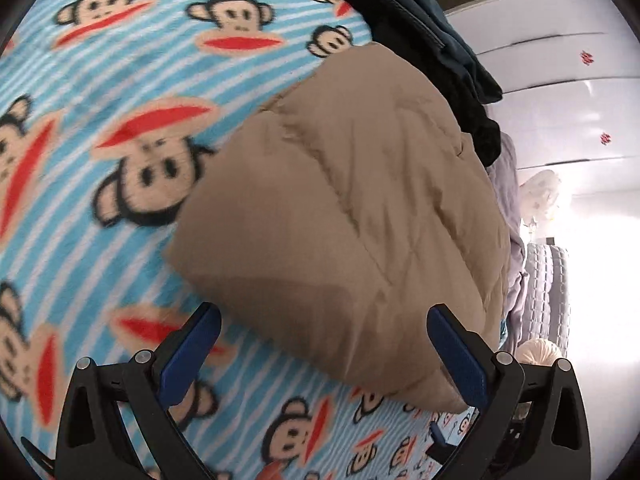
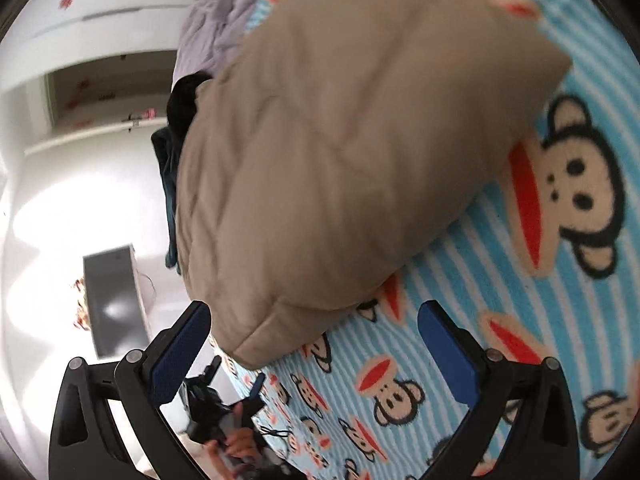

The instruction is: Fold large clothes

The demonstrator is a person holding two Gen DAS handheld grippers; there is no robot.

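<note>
Both my grippers, left [image 1: 324, 344] and right [image 2: 314, 338], hang apart, gripping nothing, over the folded tan padded coat [image 1: 352, 208] on a monkey-print blanket [image 1: 100, 92]; white wardrobe doors [image 1: 560, 60] stand behind.

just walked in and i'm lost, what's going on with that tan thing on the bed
A person is folding clothes with a handheld gripper in each hand. The tan padded garment lies folded into a thick bundle on the monkey-print blanket. Both the left gripper and the right gripper are open and hold nothing, each pointed at the bundle's near edge. Dark clothes and a grey garment lie bunched at the bundle's far side.
</note>
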